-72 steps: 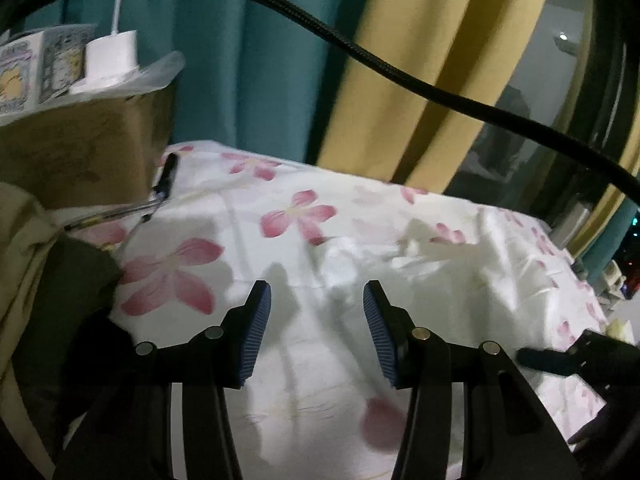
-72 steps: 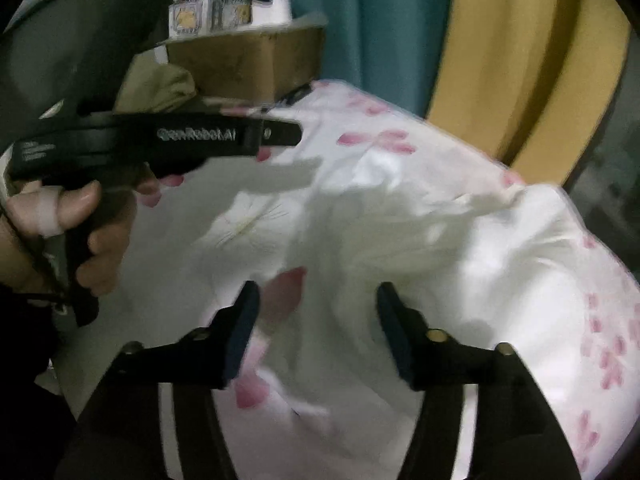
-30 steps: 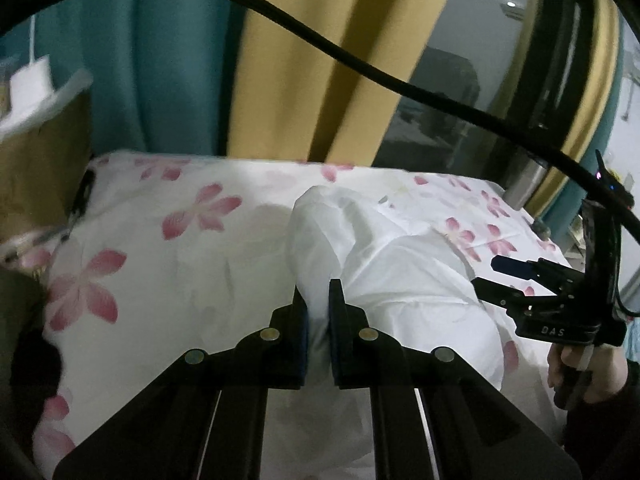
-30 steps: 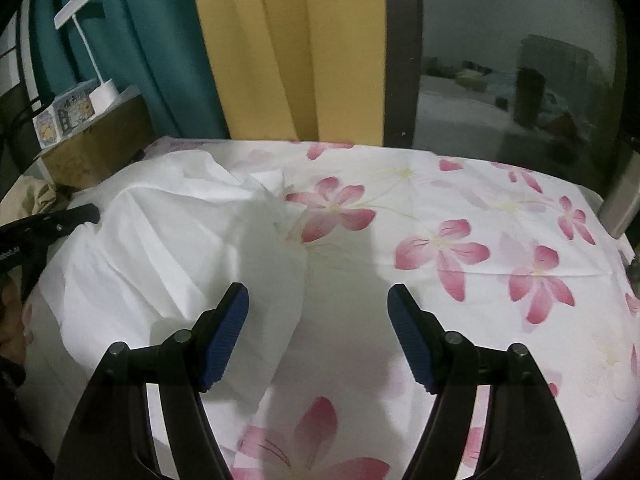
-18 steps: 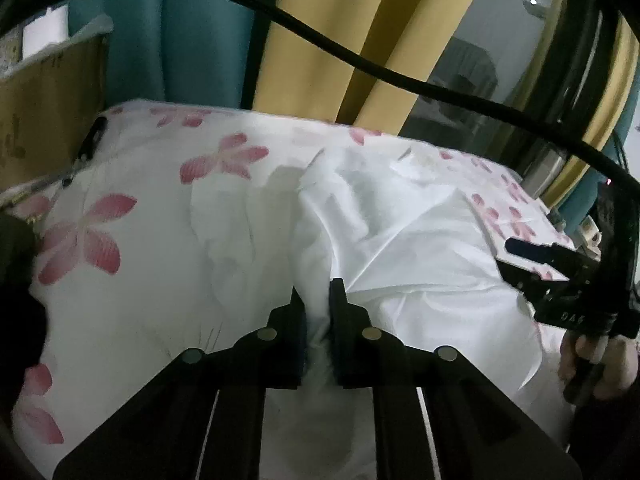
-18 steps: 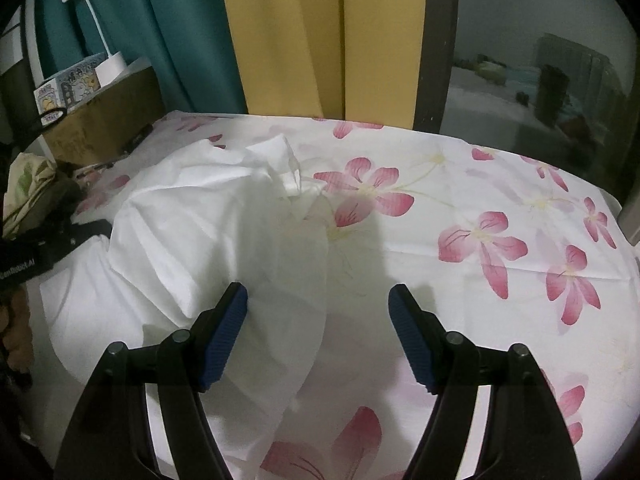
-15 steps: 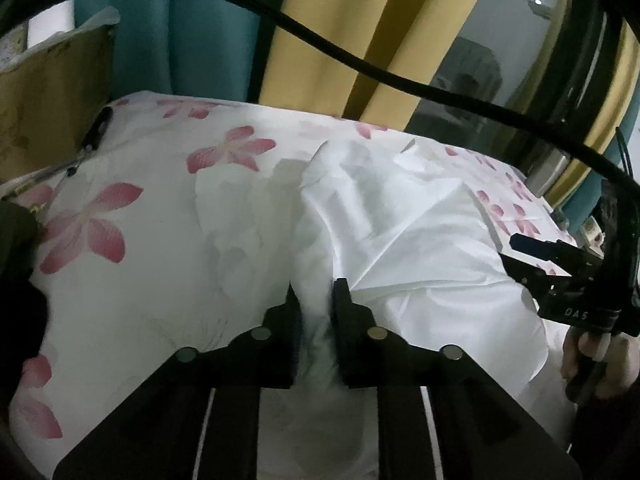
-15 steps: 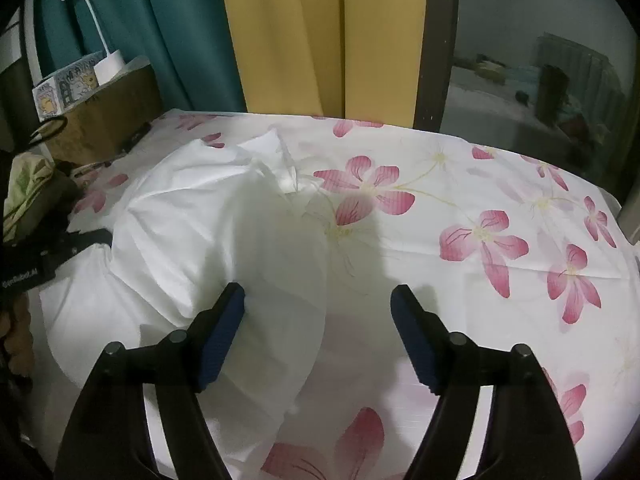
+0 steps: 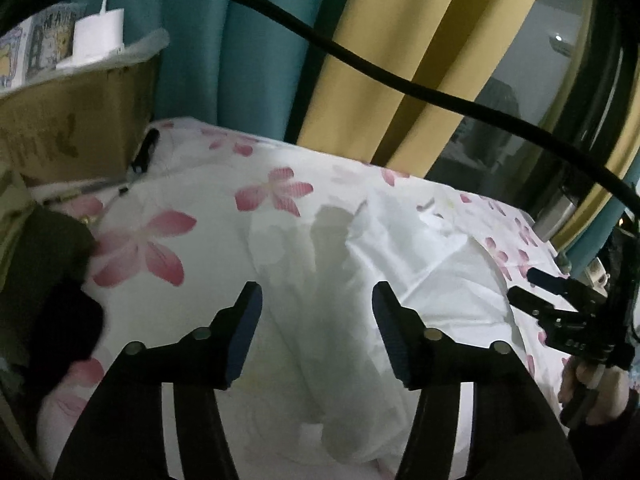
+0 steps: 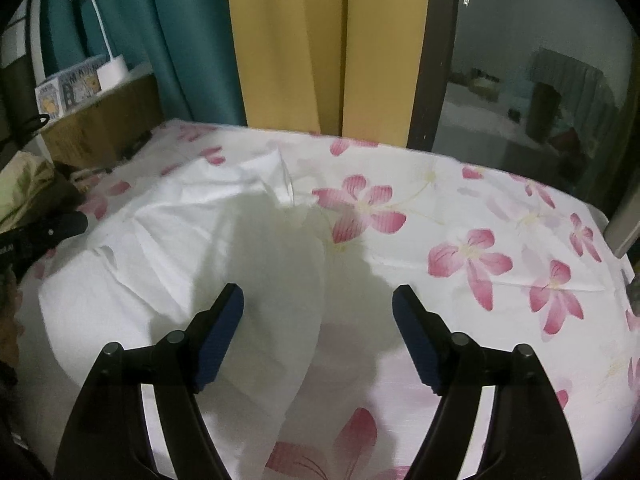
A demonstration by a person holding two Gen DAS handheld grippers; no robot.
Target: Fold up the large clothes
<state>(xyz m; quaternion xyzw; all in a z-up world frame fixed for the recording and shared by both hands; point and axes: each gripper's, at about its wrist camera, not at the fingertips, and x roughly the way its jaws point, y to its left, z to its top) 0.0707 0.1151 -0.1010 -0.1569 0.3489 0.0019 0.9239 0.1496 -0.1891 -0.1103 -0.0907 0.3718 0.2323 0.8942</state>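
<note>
A large white garment (image 9: 400, 288) lies rumpled on a bed with a white sheet printed with pink flowers (image 9: 168, 240). My left gripper (image 9: 316, 328) is open and empty just above the garment's near part. In the right wrist view the garment (image 10: 192, 248) covers the left half of the bed. My right gripper (image 10: 318, 332) is open and empty over the garment's right edge, where it meets the flowered sheet (image 10: 500, 248). The right gripper also shows at the right of the left wrist view (image 9: 560, 304). The left gripper's tip shows at the left edge of the right wrist view (image 10: 44, 232).
A cardboard box (image 9: 72, 128) with a white lamp base (image 9: 98, 36) on top stands at the bed's far left. Olive and dark clothes (image 9: 36, 264) lie beside it. Teal and yellow curtains (image 10: 288, 40) and a dark window (image 10: 540, 80) are behind the bed.
My left gripper was shut on a fold of the white garment and has opened and let it drop onto the bed. The right gripper stayed open and barely moved.
</note>
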